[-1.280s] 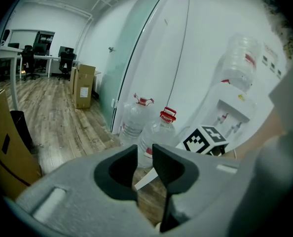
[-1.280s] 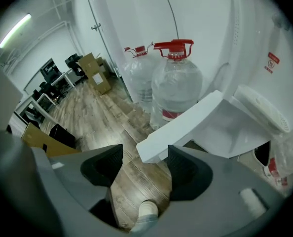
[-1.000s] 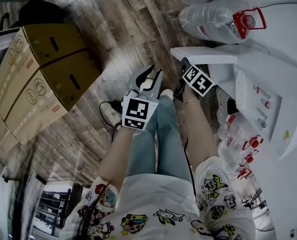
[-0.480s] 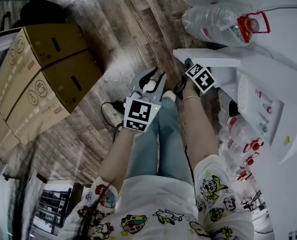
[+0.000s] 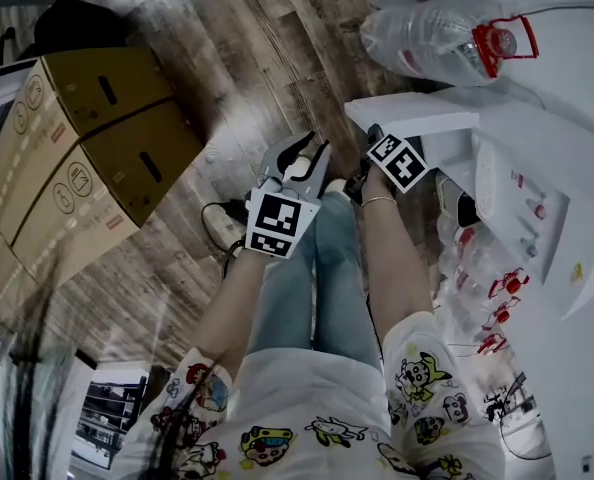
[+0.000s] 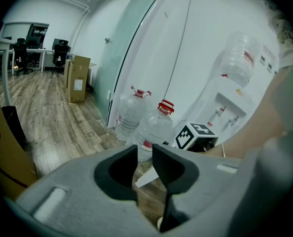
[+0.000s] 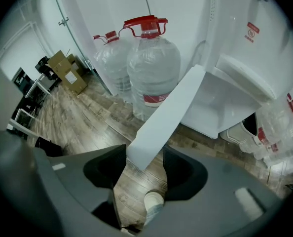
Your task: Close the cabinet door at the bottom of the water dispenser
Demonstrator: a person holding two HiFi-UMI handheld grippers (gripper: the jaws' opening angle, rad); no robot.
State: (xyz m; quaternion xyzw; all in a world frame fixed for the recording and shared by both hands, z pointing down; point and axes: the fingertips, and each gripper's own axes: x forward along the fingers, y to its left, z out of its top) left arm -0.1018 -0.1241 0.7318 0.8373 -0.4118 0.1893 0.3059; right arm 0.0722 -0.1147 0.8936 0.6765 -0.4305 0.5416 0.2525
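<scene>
The white water dispenser [image 5: 537, 168] stands at the right. Its bottom cabinet door [image 5: 412, 116] swings out over the wood floor. My right gripper [image 5: 370, 140] points steeply down at the door's free end. In the right gripper view the door's corner [image 7: 161, 127] lies between the jaws of that gripper [image 7: 145, 157]; they are closing and I see no firm pinch. My left gripper [image 5: 302, 151] hovers left of it above the person's legs, open with nothing in it [image 6: 144, 154]. The left gripper view shows the right gripper's marker cube [image 6: 196, 135] and a sliver of the door [image 6: 147, 178].
Two large water bottles [image 7: 154, 68] with red caps stand against the wall beside the dispenser. More bottles [image 5: 487, 298] lie at its other side. Stacked cardboard boxes [image 5: 87, 158] sit at the left. The person's shoe [image 7: 154, 204] is under the right gripper.
The right gripper has shifted slightly downward at the door's free end. The left gripper has stayed where it was. The door has not visibly swung.
</scene>
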